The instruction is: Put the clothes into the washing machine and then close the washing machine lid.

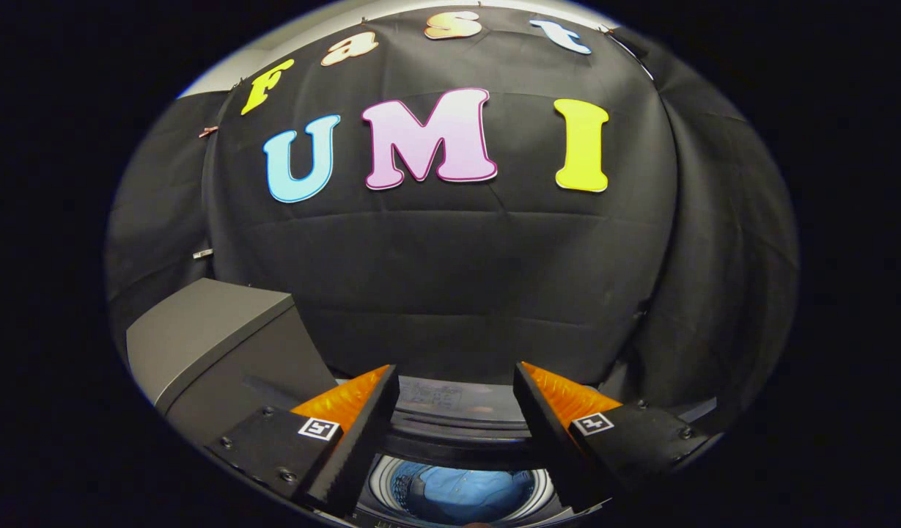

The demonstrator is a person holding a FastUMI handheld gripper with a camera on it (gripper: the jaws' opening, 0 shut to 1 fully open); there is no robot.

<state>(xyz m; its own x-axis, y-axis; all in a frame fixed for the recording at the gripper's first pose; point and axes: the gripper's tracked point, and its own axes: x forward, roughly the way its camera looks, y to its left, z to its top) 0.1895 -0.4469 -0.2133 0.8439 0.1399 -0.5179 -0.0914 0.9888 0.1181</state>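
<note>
1. Black cloth forms the booth wall (450, 293) behind everything, creased and hanging in folds.
2. Below the gripper (456, 385) stands the washer (457, 429), its round drum (461, 491) open to view between the fingers.
3. Blue clothes (465, 495) lie inside the drum.
4. A grey lid (215, 345) stands raised, left of the fingers.
5. Fingers are spread wide apart, holding nothing, hanging above the drum opening.
</note>
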